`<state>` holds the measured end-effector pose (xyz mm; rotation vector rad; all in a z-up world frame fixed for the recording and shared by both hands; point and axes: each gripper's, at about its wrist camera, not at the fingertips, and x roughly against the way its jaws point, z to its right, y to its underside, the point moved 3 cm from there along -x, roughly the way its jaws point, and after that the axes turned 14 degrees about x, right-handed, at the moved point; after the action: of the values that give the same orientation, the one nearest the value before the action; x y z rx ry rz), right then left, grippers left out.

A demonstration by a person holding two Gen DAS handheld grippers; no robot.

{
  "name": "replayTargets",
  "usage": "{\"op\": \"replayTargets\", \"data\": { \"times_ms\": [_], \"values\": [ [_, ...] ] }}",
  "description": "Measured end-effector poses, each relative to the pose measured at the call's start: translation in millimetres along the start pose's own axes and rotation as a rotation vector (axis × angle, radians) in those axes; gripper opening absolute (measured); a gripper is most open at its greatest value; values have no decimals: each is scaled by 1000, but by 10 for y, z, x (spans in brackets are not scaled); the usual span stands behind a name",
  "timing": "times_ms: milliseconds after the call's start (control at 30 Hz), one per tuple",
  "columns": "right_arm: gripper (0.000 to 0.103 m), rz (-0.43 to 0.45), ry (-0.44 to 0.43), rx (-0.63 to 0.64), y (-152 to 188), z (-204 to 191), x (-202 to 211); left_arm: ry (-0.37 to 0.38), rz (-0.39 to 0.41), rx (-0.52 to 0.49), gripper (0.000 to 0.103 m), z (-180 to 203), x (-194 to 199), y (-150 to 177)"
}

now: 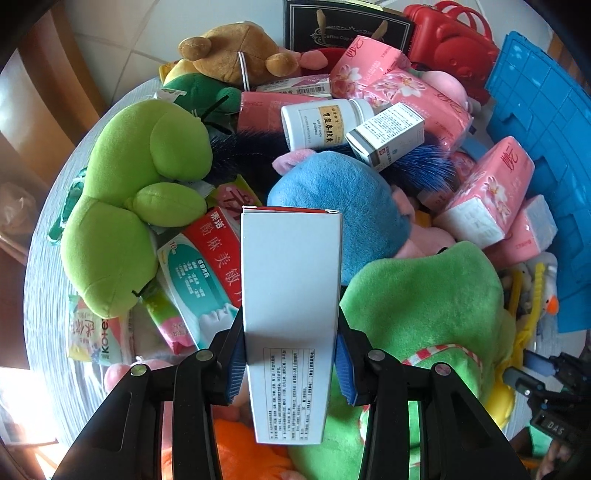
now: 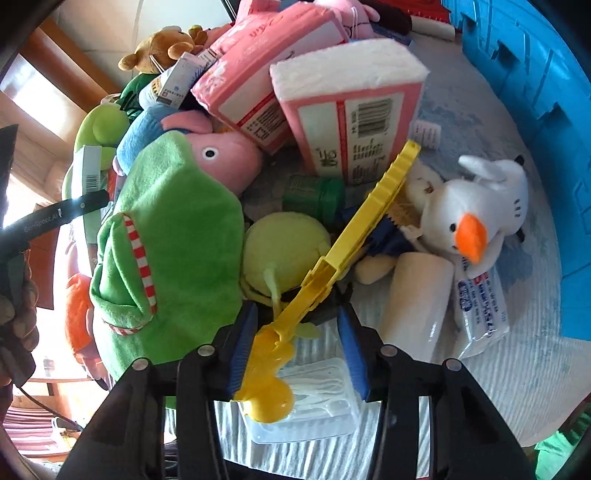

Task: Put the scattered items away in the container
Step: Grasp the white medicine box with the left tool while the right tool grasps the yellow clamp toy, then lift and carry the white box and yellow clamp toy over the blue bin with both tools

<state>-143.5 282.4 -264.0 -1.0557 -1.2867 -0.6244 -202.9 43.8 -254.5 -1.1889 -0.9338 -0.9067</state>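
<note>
The left fingers (image 1: 290,363) pinch the white box (image 1: 290,280) pointing to 12 o'clock; the blue bin (image 1: 546,166) sits at 2 o'clock, while the right fingers (image 2: 299,350) stay loose around a yellow toy (image 2: 343,251).

A black box (image 1: 347,27) at the top of the left wrist view is showing "Coffee Cup" in gold script. A green-and-white packet (image 1: 96,341) at the lower left is reading "Kotex". A red-and-white medicine box (image 1: 207,266) is carrying "10" beside large Chinese characters. The other gripper's black housing (image 1: 554,424) is bearing "DAS". Fine print on the white carton (image 1: 290,295) is proving illegible.
</note>
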Motion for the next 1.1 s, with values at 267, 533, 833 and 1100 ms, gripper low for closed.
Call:
{"op": "replayTargets", "data": {
  "times_ms": [267, 533, 833, 1100],
  "values": [
    [30, -22, -17, -45, -3, -17, -117, 2, 8, 18, 40, -127, 50, 3],
    [15, 0, 30, -98, 72, 25, 52, 28, 22, 23, 40, -141, 126, -17],
    [14, 37, 83, -88, 172, -112, 303, 81, 35, 15, 40, -116, 285, -25],
    [14, 83, 106, -87, 99, -73, 715, 123, 60, 18, 40, -124, 474, -45]
  ]
}}
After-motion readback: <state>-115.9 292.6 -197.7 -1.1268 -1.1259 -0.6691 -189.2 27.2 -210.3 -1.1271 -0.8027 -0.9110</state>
